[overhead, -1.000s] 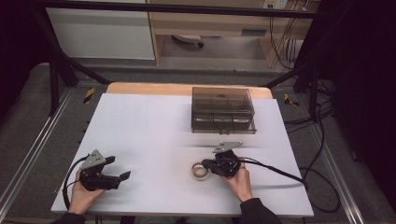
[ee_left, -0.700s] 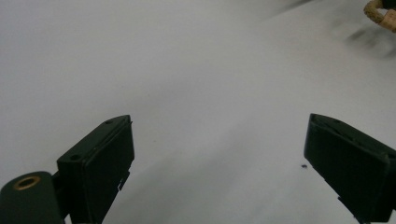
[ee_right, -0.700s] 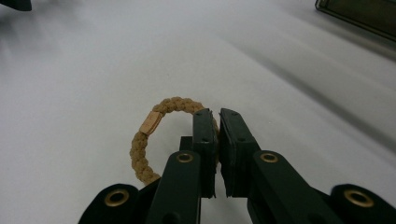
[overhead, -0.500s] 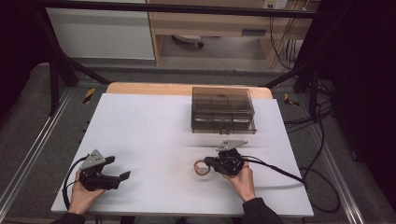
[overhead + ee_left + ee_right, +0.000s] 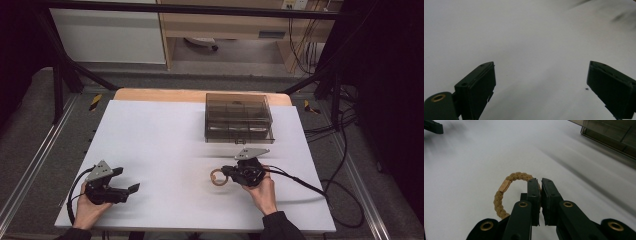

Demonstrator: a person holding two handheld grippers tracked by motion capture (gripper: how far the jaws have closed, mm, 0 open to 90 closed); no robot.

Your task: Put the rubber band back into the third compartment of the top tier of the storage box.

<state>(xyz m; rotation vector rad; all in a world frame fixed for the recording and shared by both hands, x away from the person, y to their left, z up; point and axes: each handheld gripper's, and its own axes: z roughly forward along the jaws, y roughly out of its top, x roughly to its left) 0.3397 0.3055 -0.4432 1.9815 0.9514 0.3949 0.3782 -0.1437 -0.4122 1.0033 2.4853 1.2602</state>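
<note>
We have a tan braided bracelet [image 5: 506,192] pinched in the right gripper [image 5: 540,182]: its jaws are closed almost flat together on one side of the loop, and the rest of the ring, with its small flat tag, curves out to the left of them in the right gripper view. In the high view the bracelet [image 5: 218,177] sits low over the white table [image 5: 160,145], just left of the right gripper [image 5: 231,175]; whether it touches the surface we cannot tell.

The smoky clear plastic organizer box [image 5: 239,118] stands beyond it toward the far edge, its lid down, well apart from the bracelet.

The left gripper [image 5: 131,189] rests near the front left corner with its jaws spread wide and nothing between them.

We judge the step to be carrying the bracelet toward the box. To do it well we should keep the pinch firm, since the cord is soft and only a short stretch is caught, lift it clear of the table before travelling so the hanging loop does not drag, and let the free gripper open the lid first.
</note>
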